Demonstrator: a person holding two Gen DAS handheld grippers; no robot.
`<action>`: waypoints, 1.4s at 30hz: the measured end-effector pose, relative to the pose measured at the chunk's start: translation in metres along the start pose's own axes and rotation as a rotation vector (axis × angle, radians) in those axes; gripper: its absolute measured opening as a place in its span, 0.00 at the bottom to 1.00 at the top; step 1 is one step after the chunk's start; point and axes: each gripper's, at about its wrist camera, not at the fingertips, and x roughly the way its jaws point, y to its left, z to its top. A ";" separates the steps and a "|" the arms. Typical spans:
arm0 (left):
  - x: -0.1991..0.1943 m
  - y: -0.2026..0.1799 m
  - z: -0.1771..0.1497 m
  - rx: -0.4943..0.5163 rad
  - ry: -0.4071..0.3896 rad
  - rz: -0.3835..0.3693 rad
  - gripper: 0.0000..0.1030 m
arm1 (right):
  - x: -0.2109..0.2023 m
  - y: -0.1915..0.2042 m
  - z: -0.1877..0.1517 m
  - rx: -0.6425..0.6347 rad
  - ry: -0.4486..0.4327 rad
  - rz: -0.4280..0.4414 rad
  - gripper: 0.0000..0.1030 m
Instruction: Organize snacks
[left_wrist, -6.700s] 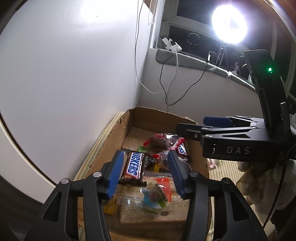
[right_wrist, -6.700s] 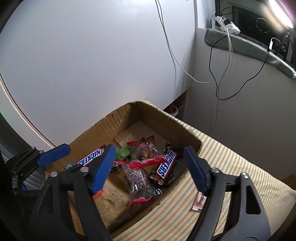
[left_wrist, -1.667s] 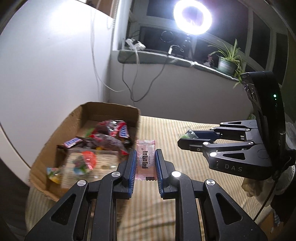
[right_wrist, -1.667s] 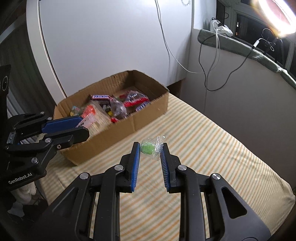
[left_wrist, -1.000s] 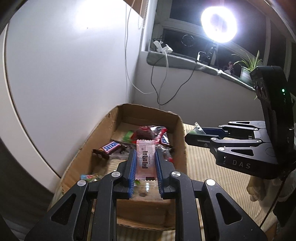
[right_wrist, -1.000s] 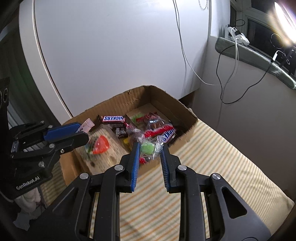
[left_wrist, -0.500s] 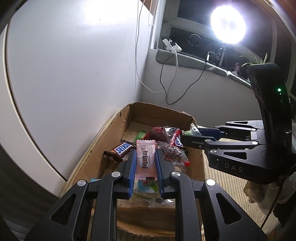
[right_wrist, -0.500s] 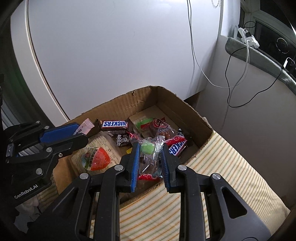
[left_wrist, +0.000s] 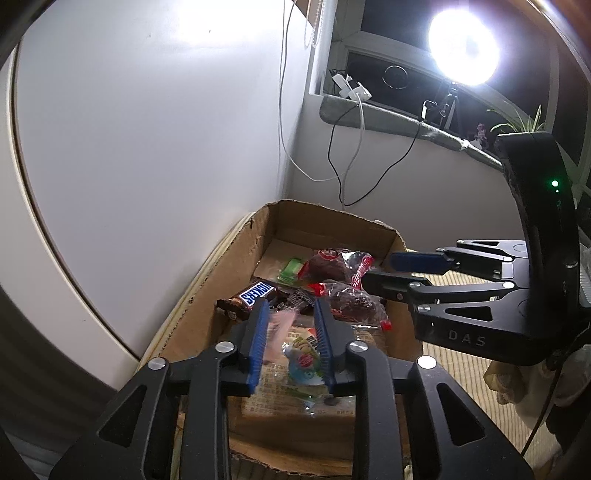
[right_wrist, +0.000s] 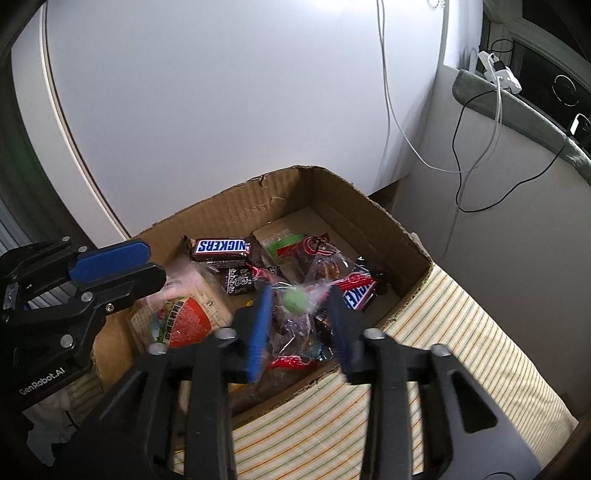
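Risk: with left gripper (left_wrist: 290, 341) jaws opening off the blurred pink sachet (left_wrist: 279, 328) and right gripper (right_wrist: 301, 323) jaws opening off the green candy (right_wrist: 295, 300) above the cardboard box (right_wrist: 373, 218), possible snagging on pads or bouncing off piled snacks.

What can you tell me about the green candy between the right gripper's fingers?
The green candy is a round, bright green piece in a clear, crinkly wrapper with twisted ends. It looks blurred. It sits between the right gripper's blue pads, whose jaws are opening; neither pad seems to press on it. It is over the cardboard box, above the other snacks, near a red Snickers bar.
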 end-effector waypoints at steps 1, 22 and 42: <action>0.000 0.000 0.000 -0.001 -0.001 0.003 0.29 | -0.001 -0.001 0.000 0.004 -0.004 -0.002 0.49; -0.032 0.001 -0.006 -0.008 -0.044 0.055 0.67 | -0.037 -0.011 -0.016 0.041 -0.064 -0.071 0.87; -0.079 -0.020 -0.023 0.032 -0.106 0.105 0.78 | -0.114 0.003 -0.062 0.136 -0.210 -0.243 1.00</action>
